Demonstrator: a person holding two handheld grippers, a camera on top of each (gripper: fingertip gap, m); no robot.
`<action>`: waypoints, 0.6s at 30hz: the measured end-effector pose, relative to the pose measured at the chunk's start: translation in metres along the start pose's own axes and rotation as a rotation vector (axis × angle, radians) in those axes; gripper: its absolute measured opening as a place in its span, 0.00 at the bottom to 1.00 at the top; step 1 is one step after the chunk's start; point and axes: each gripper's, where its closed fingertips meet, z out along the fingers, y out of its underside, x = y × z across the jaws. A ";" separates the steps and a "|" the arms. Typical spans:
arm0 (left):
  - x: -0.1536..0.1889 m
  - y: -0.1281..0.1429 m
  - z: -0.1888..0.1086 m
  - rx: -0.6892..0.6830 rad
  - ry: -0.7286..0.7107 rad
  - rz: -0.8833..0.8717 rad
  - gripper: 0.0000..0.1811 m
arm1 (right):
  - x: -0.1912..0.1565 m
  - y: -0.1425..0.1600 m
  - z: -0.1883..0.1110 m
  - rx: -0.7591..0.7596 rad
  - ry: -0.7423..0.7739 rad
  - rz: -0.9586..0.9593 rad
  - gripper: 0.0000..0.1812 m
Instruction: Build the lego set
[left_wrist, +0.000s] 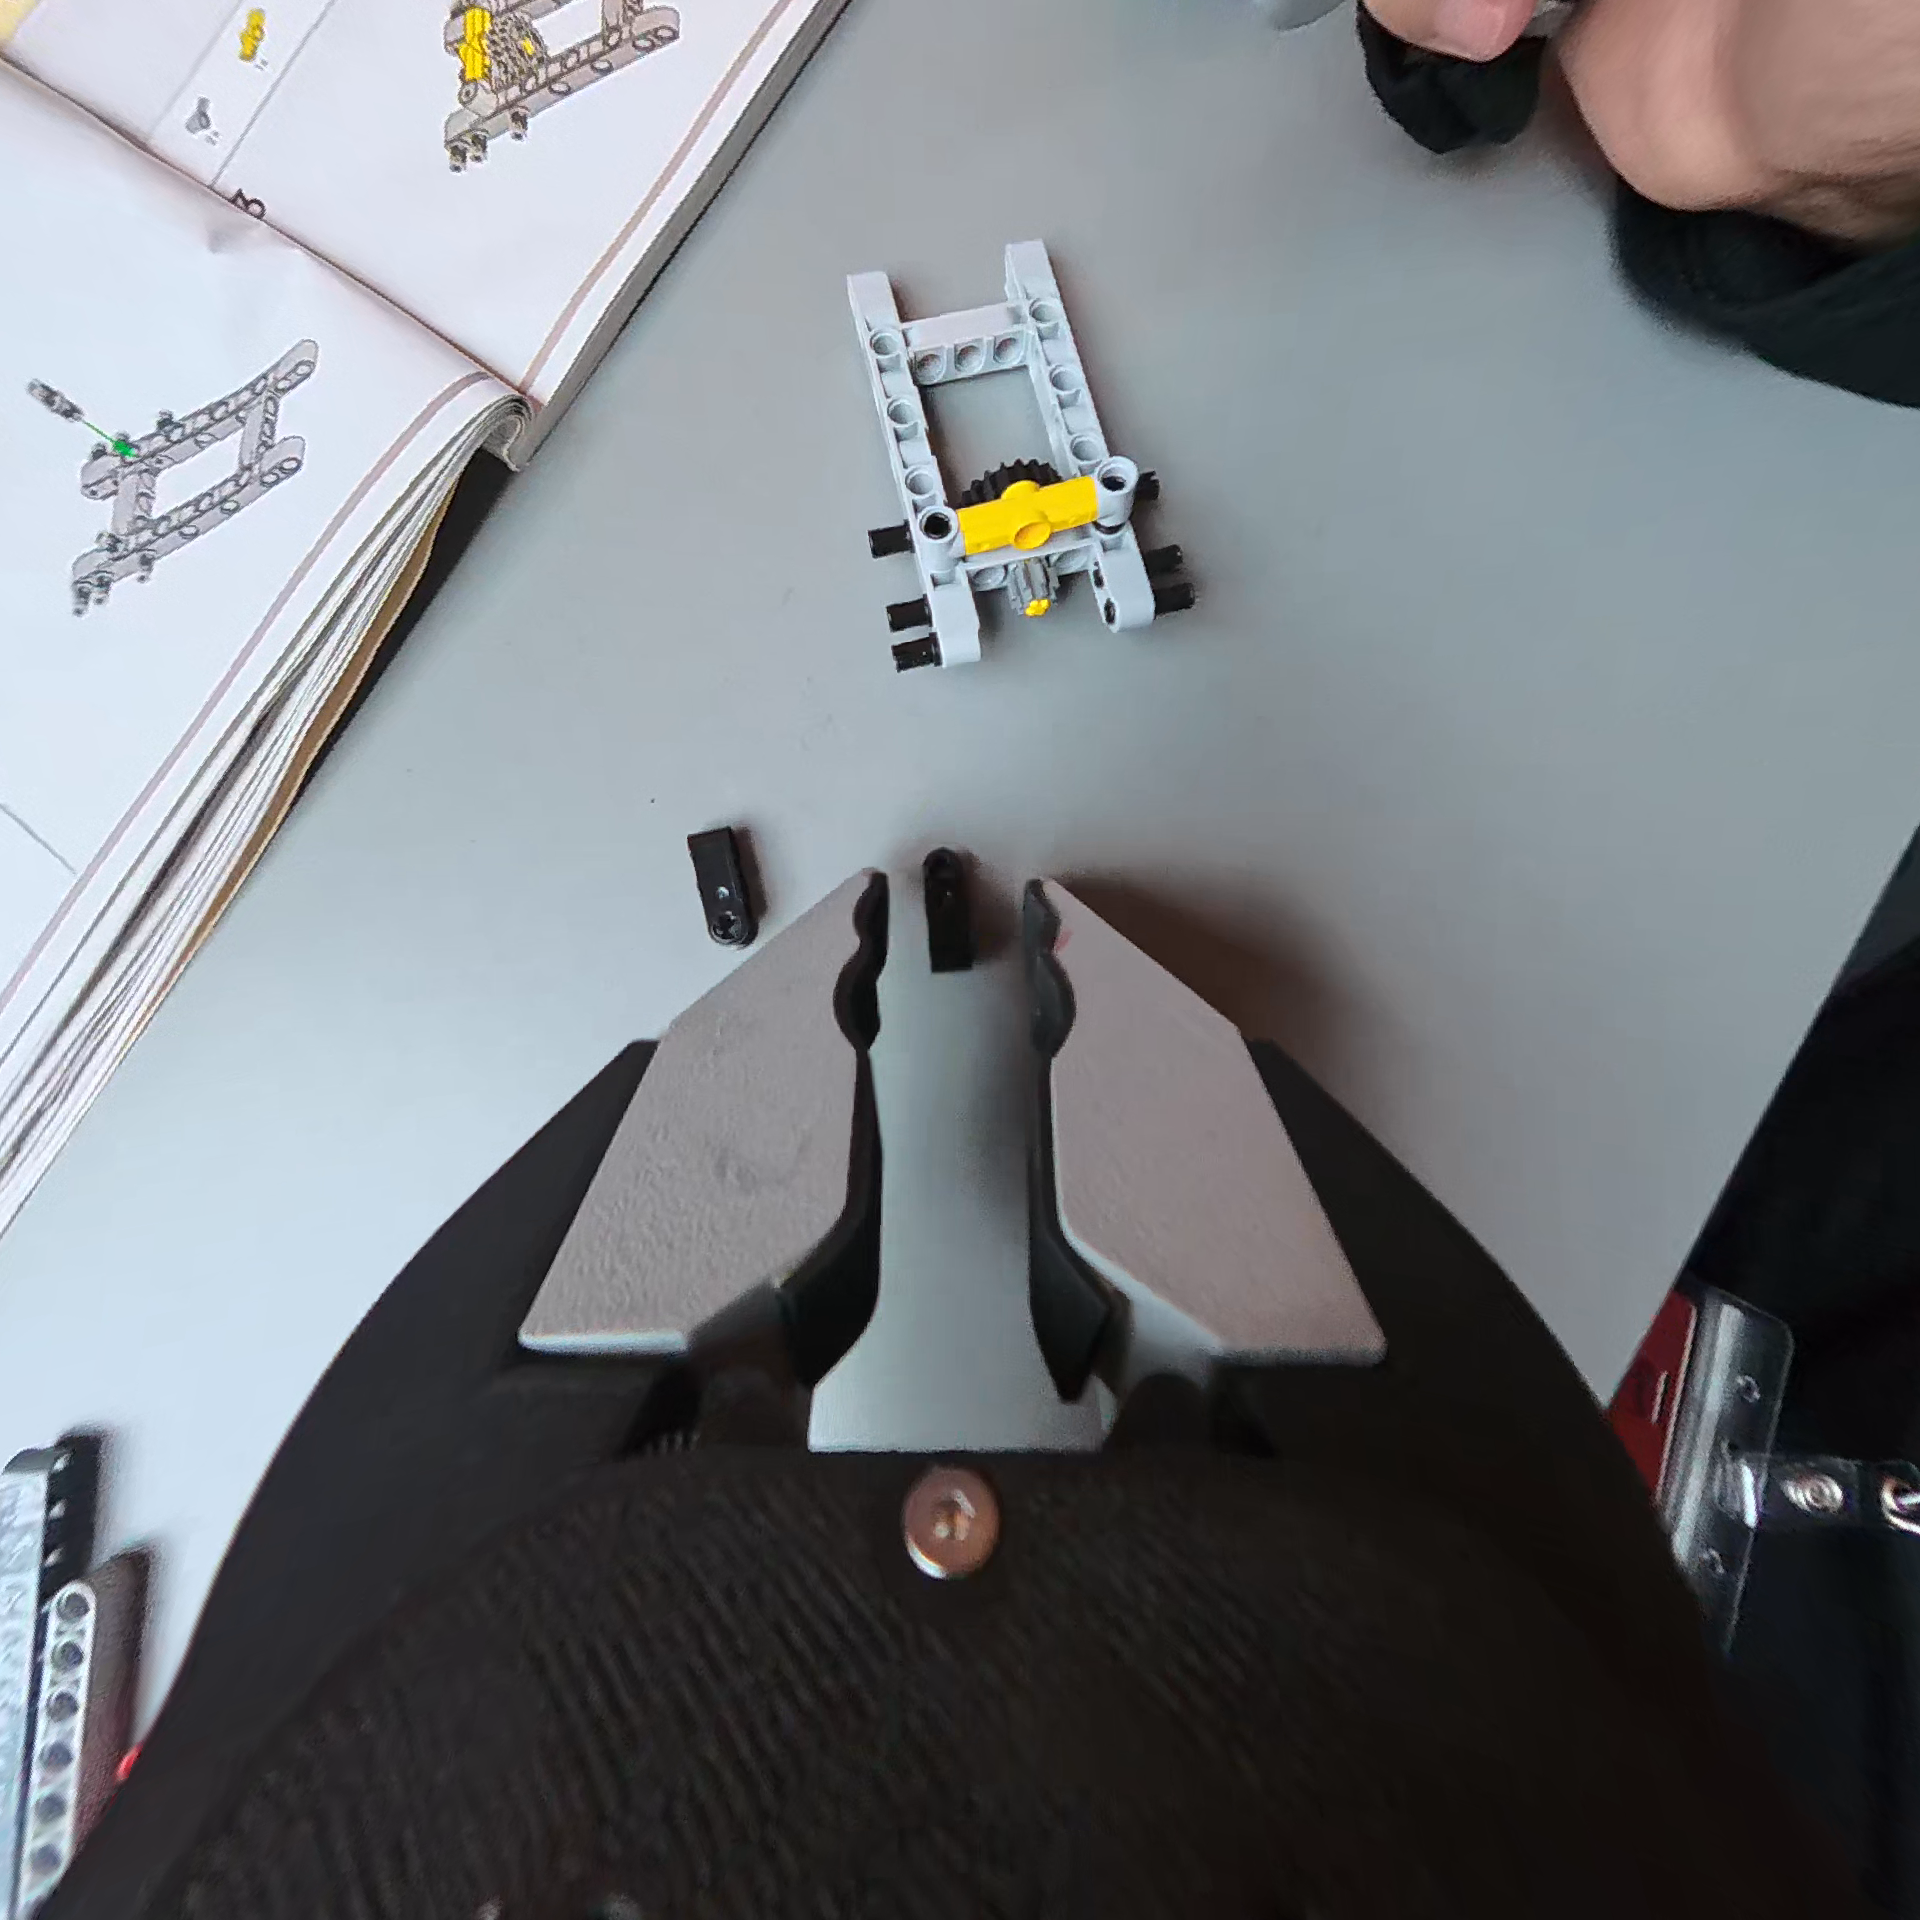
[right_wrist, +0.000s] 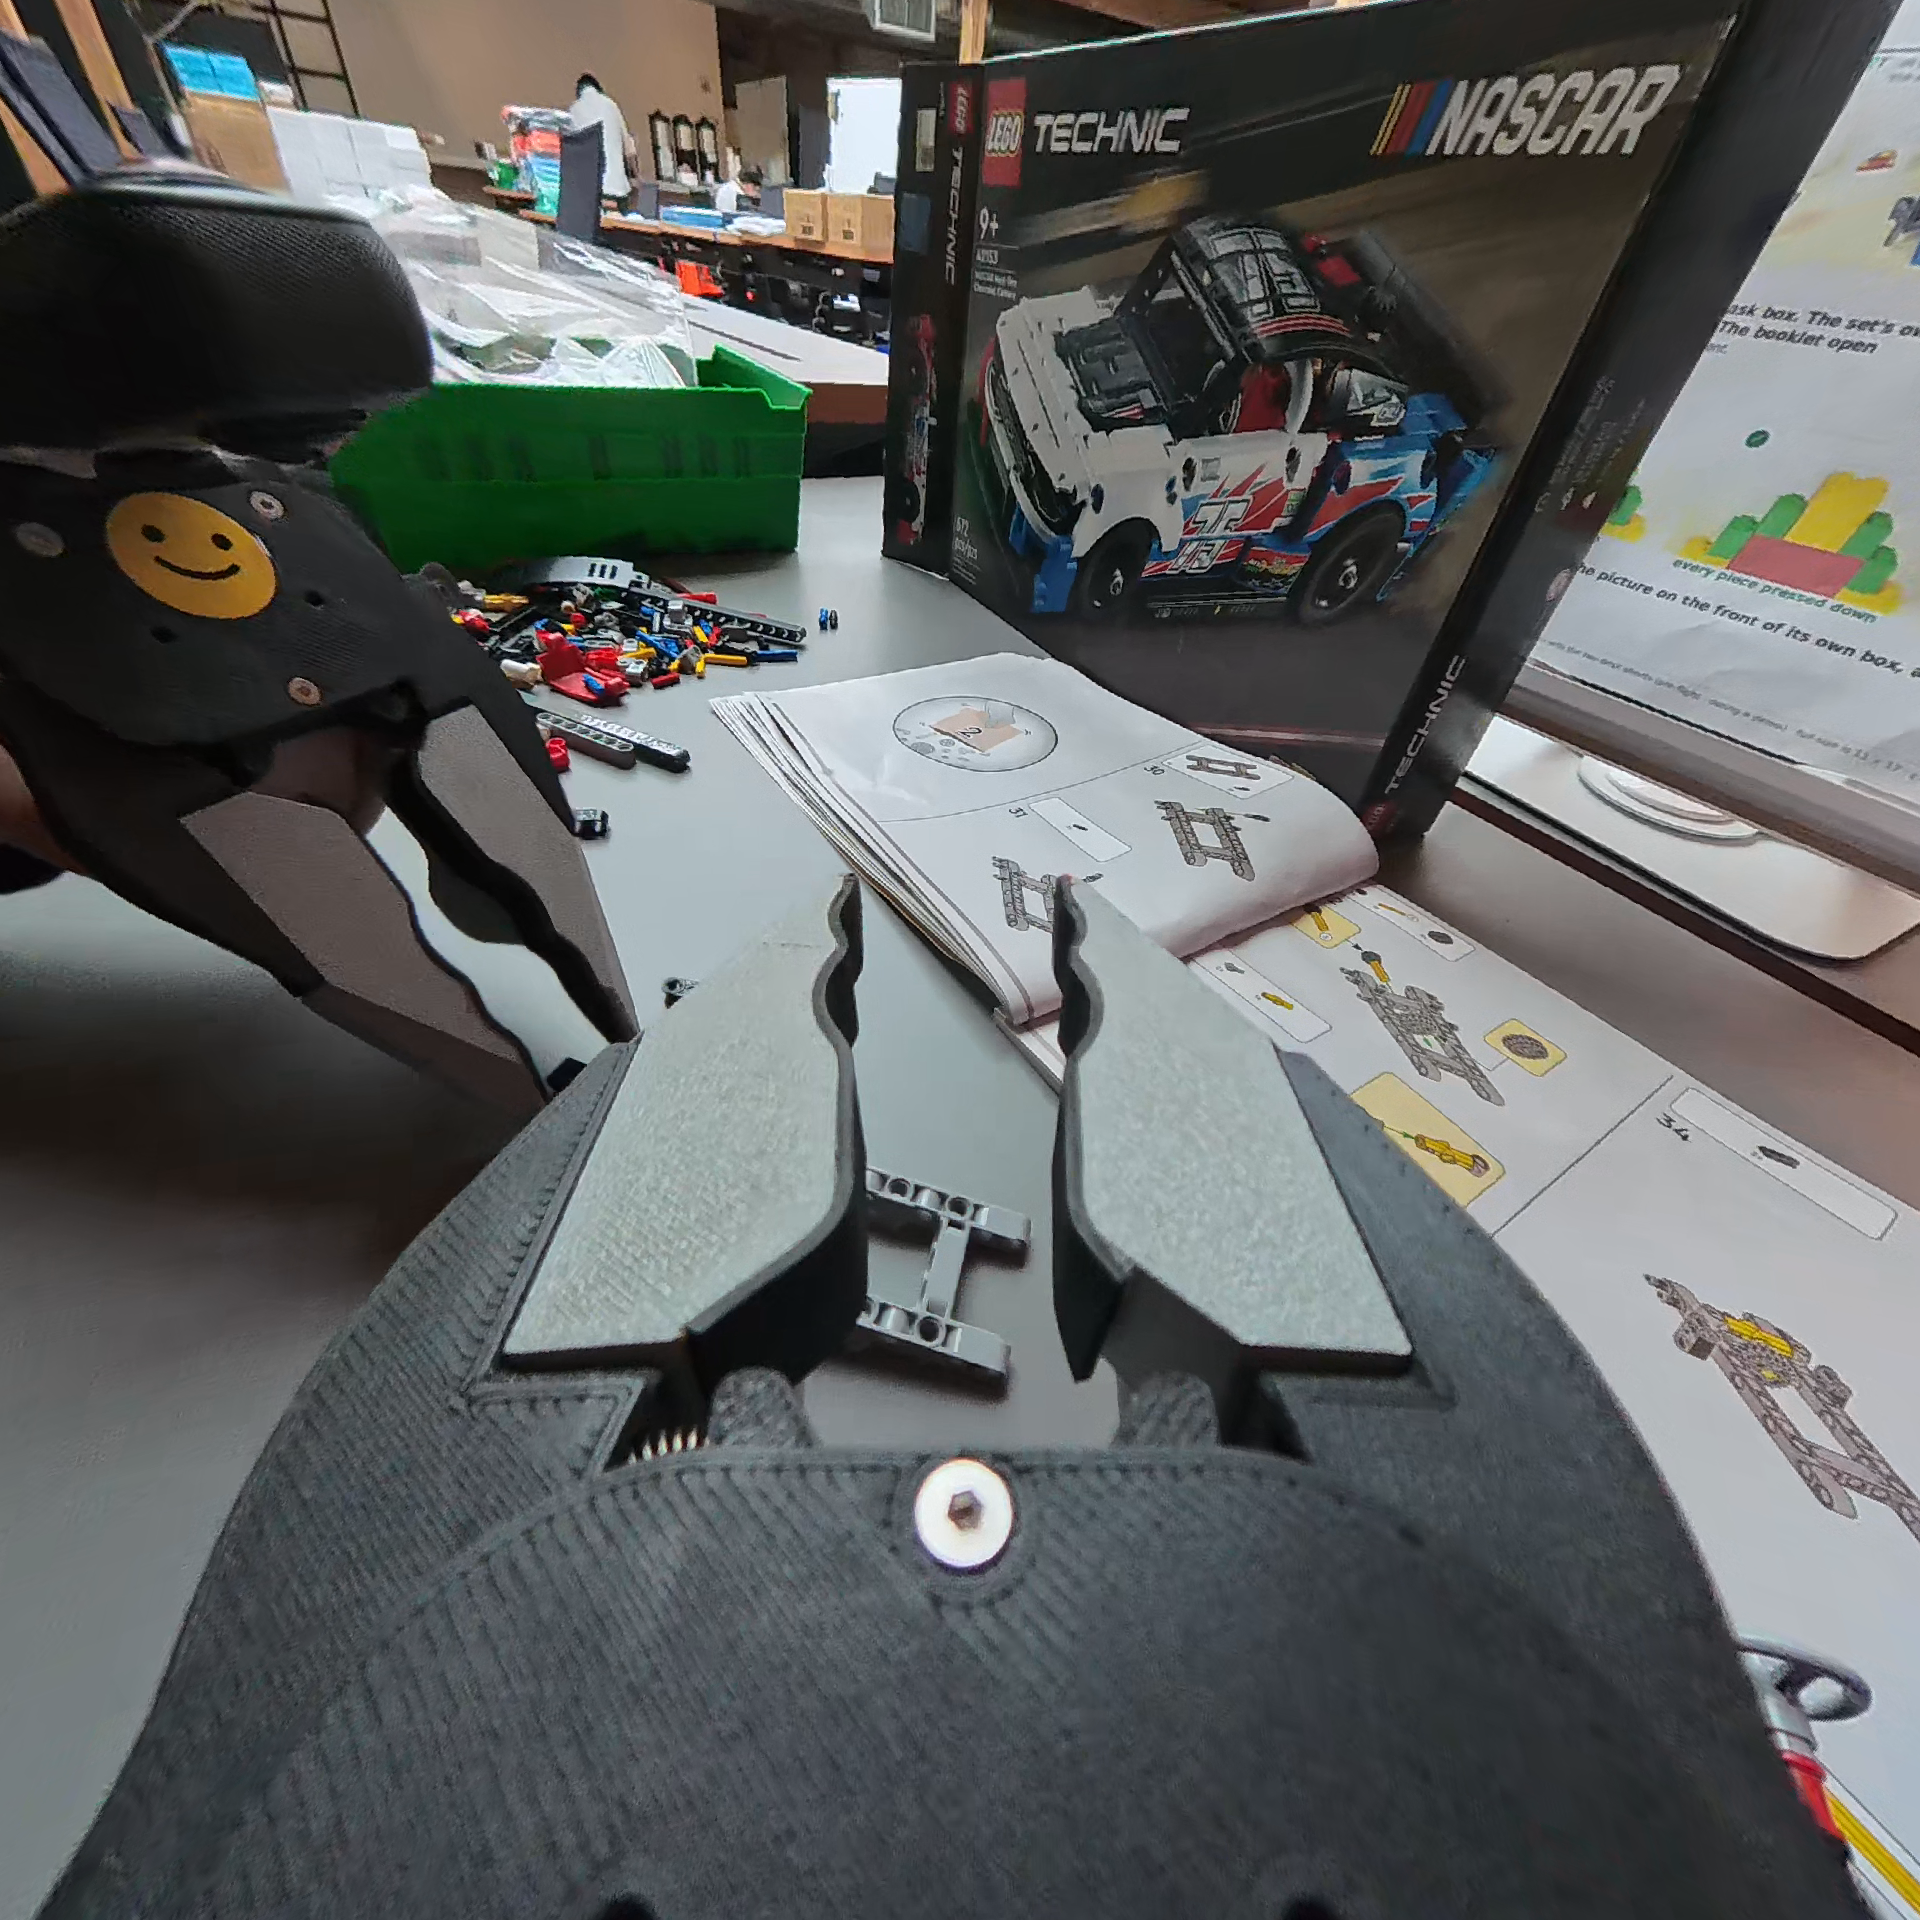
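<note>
Left gripper (left_wrist: 956, 883) agape astride a small black connector (left_wrist: 948, 912), grey frame (left_wrist: 1013, 457) well beyond.

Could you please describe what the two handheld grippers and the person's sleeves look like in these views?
Both the left gripper and right gripper have ribbed black printed bodies, a silver centre screw, and grey tapered fingers with wavy black inner pads. The left one carries a yellow smiley sticker. A black sleeve covers the person's wrist.

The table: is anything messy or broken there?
Nothing looks broken. The loose pile of bricks lies spilled on the table beside the green bin, normal for building. The grey frame lies flat and intact. Two small black pieces lie apart, one between the left hand-held gripper's open fingers.
</note>
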 end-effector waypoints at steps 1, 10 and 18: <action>0.000 0.001 -0.003 -0.004 -0.006 0.006 0.13 | -0.001 0.000 0.000 -0.001 -0.001 -0.005 0.18; 0.000 0.007 0.001 -0.024 -0.014 0.011 0.03 | -0.002 0.000 -0.003 -0.009 0.007 -0.012 0.15; 0.019 -0.016 -0.003 0.120 0.059 0.116 0.03 | -0.052 0.010 -0.057 -0.028 -0.196 -0.055 0.11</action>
